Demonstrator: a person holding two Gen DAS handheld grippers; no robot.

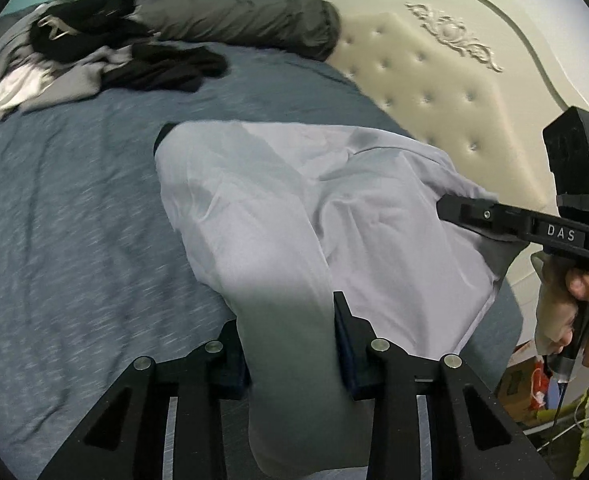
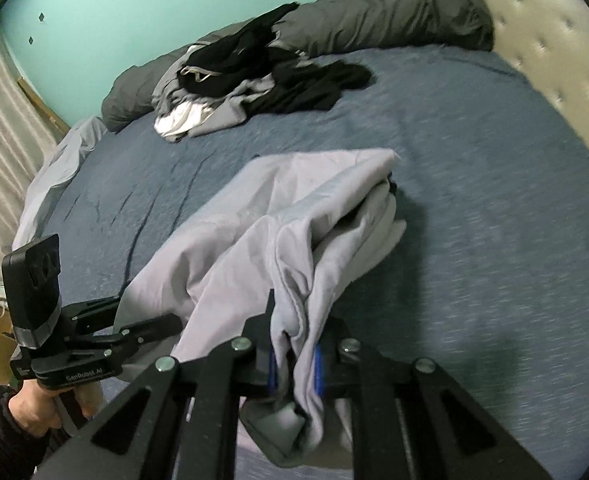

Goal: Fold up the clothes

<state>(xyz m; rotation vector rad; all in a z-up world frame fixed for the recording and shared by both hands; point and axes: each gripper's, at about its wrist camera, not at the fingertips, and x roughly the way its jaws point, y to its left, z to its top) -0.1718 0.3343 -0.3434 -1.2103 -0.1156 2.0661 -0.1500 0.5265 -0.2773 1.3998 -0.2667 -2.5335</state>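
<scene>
Both grippers, left (image 1: 290,344) and right (image 2: 294,356), pinch the half-folded pale grey garment (image 1: 294,200); the clothes pile (image 2: 254,80) at 11 o'clock waits.

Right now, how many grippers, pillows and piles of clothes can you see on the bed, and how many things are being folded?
Grippers: 2, left gripper and right gripper, both clamped on the garment
Light grey garment being folded: 1
Pile of black, grey and white clothes: 1
Dark grey pillows: 2
Total: 6
</scene>
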